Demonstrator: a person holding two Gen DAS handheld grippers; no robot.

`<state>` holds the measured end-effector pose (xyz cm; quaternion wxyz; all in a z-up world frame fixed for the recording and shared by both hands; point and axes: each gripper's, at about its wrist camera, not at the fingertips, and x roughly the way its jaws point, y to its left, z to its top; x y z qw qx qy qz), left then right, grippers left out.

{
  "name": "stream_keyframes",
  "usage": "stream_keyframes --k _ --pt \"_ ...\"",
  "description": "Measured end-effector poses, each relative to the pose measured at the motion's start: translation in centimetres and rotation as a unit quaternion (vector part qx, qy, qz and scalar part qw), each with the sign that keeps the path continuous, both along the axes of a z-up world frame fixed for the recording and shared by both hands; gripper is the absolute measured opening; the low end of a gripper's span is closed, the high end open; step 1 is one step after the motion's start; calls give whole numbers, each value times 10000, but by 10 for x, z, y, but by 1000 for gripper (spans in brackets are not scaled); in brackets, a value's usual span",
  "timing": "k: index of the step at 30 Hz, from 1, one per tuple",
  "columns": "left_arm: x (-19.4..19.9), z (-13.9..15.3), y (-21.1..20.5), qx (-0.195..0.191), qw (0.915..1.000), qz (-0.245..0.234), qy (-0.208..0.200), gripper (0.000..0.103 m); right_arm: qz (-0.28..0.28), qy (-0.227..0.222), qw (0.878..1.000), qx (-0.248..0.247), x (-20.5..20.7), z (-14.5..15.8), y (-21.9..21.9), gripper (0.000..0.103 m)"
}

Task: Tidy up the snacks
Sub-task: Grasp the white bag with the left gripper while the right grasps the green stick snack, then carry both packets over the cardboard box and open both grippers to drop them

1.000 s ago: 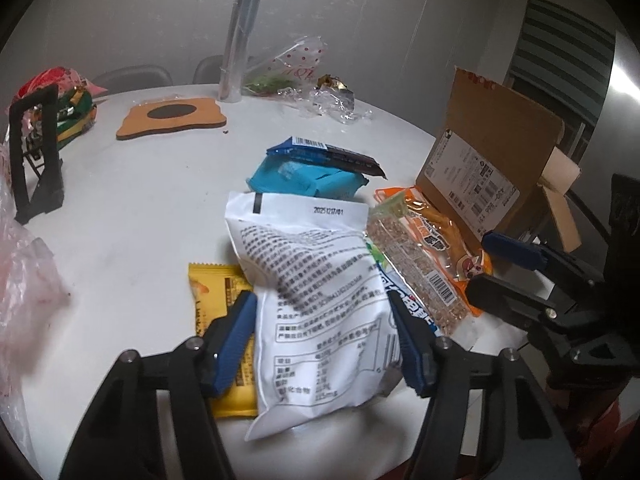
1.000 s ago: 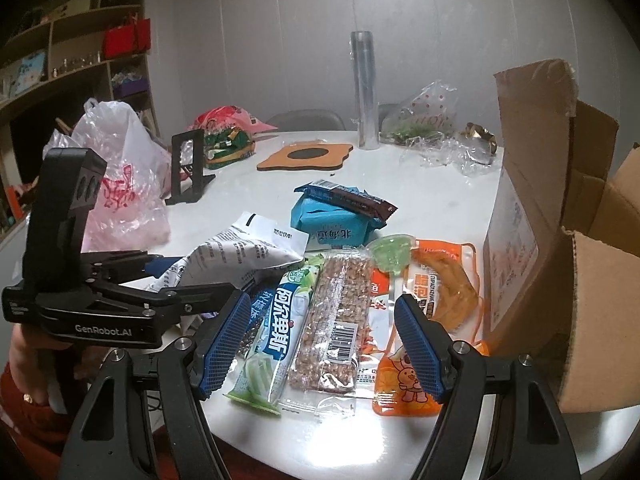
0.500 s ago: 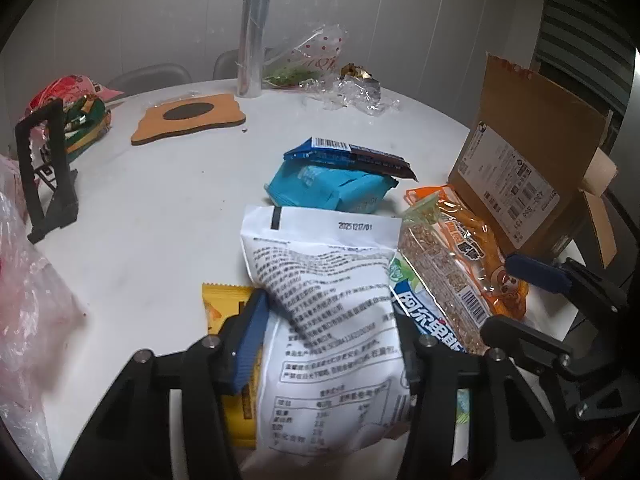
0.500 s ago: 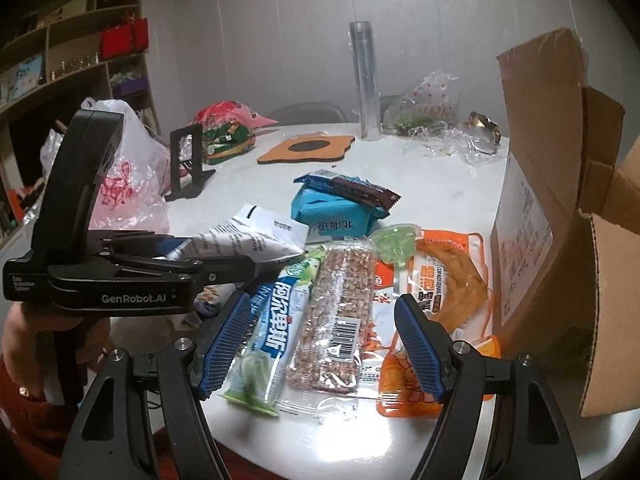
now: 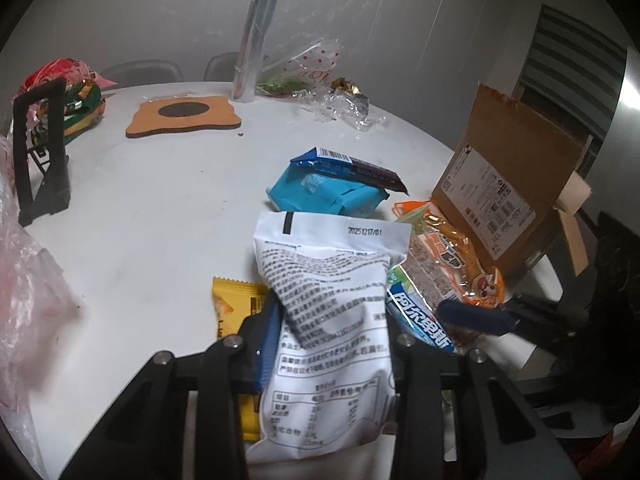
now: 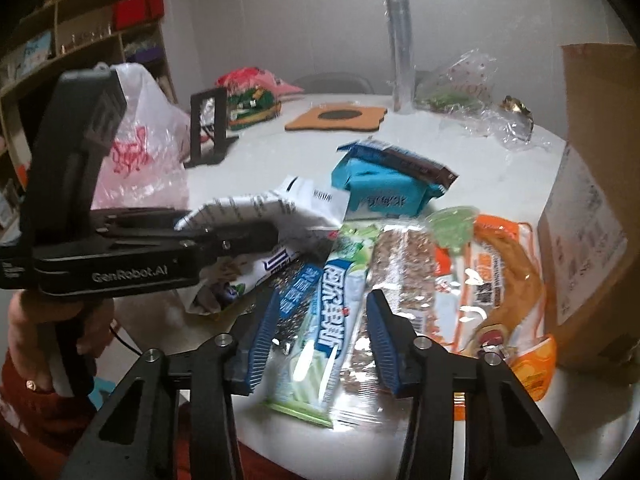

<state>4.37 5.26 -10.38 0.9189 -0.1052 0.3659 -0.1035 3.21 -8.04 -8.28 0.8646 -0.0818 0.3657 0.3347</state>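
The left tool (image 5: 330, 336) is closing on the light, crinkly white pouch (image 5: 332, 304), best pinched mid-body, while the right tool (image 6: 320, 332) is closing around the slippery green-and-blue packet (image 6: 320, 320).

Green-blue snack packet (image 6: 334, 312) between closing jaws

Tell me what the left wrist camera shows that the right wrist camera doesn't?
Only the left wrist view shows a yellow packet under the white pouch.

Only the right wrist view shows wall shelves and a hand holding the left gripper, whose closing jaws pinch that pouch.

Both show the cardboard box, the blue packet and the right gripper, closing around the green-and-blue packet.
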Motion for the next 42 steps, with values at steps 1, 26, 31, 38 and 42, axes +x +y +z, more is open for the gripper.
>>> stream_keyframes --k 1,26,31,38,42 --pt "0 0 1 -25 10000 -14 -6 33 9 63 10000 5 1 -2 2 39" --pt "-11 17 19 -127 9991 6 -399 26 -617 361 9974 -120 11 -12 19 23" --pt "-13 30 23 -83 9984 1 -562 26 -523 252 9983 -19 10 -3 16 23" --pt "-18 68 21 79 9953 44 -964 26 -316 1 9993 196 9 23 9 23" --pt "-20 107 8 237 9903 -45 -1368 26 -151 -301 9988 363 6 53 -1 23"
